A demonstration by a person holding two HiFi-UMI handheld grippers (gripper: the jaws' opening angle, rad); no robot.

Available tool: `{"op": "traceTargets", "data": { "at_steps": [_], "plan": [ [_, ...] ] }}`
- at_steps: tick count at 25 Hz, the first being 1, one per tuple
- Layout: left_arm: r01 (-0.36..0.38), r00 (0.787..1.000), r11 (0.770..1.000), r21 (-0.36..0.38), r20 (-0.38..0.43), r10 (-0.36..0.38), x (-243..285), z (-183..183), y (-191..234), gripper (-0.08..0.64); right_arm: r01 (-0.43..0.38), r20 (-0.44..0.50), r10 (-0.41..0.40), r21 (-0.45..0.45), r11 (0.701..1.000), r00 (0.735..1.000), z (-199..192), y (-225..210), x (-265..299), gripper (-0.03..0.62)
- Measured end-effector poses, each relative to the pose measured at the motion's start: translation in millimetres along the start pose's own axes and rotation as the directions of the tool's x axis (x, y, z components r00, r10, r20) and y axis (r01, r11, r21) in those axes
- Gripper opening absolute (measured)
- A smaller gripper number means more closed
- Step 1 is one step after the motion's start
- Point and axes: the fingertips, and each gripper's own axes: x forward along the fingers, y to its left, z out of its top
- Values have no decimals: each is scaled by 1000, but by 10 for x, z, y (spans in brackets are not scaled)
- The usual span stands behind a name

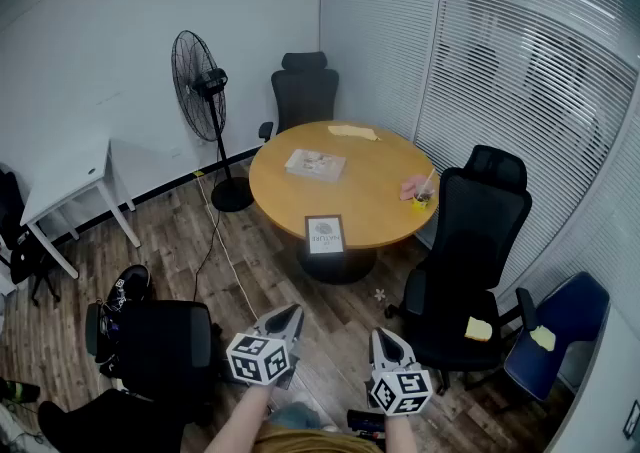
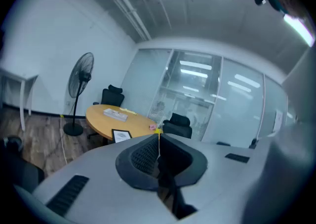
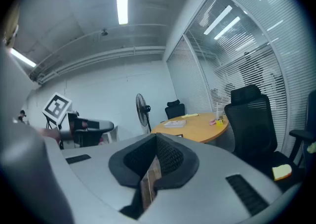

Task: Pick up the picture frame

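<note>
Left claw: my left claw [image 1: 291, 311] is clenched, its jaws pressed together with nothing between them, as its own view [image 2: 159, 140] shows.
Right claw: my right claw [image 1: 384, 334] is also clenched and empty, its tips meeting [image 3: 155, 140]; a sliver of wooden floor shows through the slot behind them.
Where I stand: both claws are held low at the bottom of the head view, side by side above the wooden floor [image 1: 260, 271], well apart from the table.
Picture frame: the picture frame [image 1: 325, 235] has a black border and stands at the near edge of the round table [image 1: 375, 196], its face towards me. In the left gripper view it shows small at that same near edge [image 2: 121, 135].
Also on the table: a flat book [image 1: 315, 164] lies beyond the frame near the middle, a yellow sheet [image 1: 352, 131] at the far edge, and a small pink and yellow item [image 1: 417, 191] at the right edge.
Around the table: one black chair [image 1: 303, 91] at the far side, another [image 1: 470, 241] to the right, and a standing fan [image 1: 202, 91] at the left, by the white wall.
</note>
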Motion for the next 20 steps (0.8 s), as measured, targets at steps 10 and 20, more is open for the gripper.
{"op": "traceTargets", "data": {
  "at_steps": [10, 20],
  "plan": [
    [5, 1000, 995, -98, 31, -2, -353, -187, 71, 32, 6, -11, -6, 1, 1000, 1000, -80, 213, -170, 12],
    [145, 989, 948, -283, 60, -134, -236, -212, 6, 32, -88, -23, 88, -2, 996, 996, -88, 310, -111, 12]
  ]
}}
